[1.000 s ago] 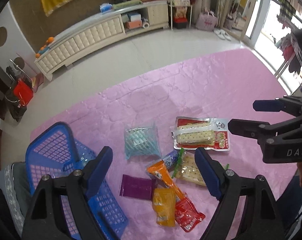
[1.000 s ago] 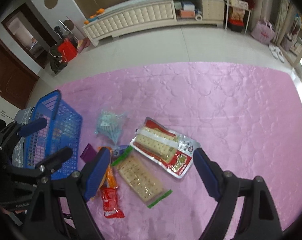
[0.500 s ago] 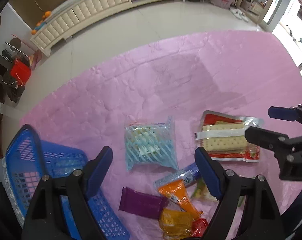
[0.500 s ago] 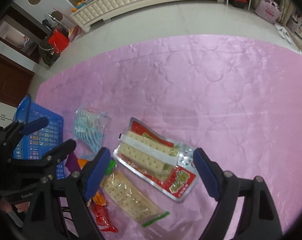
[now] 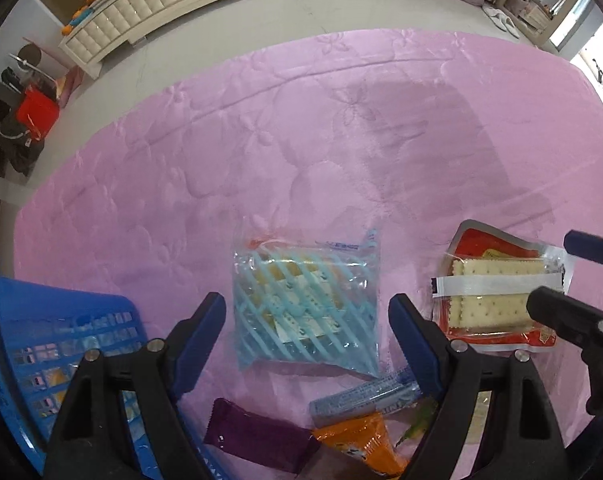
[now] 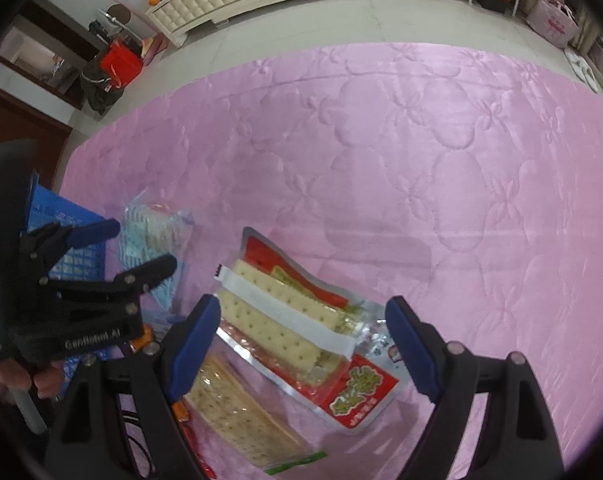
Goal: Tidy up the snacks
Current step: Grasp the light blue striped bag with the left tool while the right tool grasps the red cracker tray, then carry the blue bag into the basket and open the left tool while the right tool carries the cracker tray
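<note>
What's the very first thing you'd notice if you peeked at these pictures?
The shiny pink quilted cloth fills almost everything. On it, a clear packet with light blue stripes lies right in front of the open left gripper, and a red pack of pale crackers sits between the fingers of the open right gripper. A bright blue basket waits at the left edge.

A long cream tufted cabinet (image 5: 173, 0) lines the far wall; pale tiled floor (image 5: 261, 28) lies before it, a red bag (image 5: 37, 110) left.
</note>
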Motion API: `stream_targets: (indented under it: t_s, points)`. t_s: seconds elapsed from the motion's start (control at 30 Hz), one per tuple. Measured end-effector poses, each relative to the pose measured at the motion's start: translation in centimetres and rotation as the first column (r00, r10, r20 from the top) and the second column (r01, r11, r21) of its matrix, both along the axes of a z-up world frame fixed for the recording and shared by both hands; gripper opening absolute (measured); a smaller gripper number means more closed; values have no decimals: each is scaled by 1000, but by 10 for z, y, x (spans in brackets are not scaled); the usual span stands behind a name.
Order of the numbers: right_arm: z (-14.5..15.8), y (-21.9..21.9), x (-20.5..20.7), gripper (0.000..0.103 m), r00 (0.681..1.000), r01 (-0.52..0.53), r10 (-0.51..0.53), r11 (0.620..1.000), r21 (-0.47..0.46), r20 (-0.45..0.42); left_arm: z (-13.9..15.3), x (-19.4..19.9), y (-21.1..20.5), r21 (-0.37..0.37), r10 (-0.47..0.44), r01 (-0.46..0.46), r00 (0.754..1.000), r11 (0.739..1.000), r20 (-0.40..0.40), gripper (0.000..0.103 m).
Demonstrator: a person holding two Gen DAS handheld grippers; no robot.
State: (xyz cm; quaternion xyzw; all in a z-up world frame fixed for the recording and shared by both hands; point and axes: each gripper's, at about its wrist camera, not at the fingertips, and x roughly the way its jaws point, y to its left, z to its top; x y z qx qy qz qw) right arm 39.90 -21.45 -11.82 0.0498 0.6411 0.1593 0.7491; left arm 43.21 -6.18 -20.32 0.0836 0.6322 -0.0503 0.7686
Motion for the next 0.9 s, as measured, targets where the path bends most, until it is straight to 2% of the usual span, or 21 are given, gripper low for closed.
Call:
stream_targets:
  t_s: [0.03,0.2,0.37,0.5,0.6,0.9]
  points:
    - [-1,-2,-2,87,1000,-4,4,1000,2,-6,0,0,2,-13,4,-4,1000,1000,4,68]
    - [1,-1,-10,87,997,-74,74,997,-22,23,1,-8,11,-39,20,-19,1000,999,19,55]
    - [12,6,-18,87,985,-158,160,987,-33,58,13,-23,13,-69,18,-15,999,998,40,54]
    - [15,23,-22,84,946,-300,309,949,-101,97,16,-39,15,-79,1,3,999,997,46,53]
    - [12,31,-24,79,920,-370,382,920,-127,90,22,-51,15,-79,-5,10,998,997,58,53]
    - [-13,52,-17,79,882,-454,472,860,-234,21,24,-52,16,-94,-41,47,997,994,69,53]
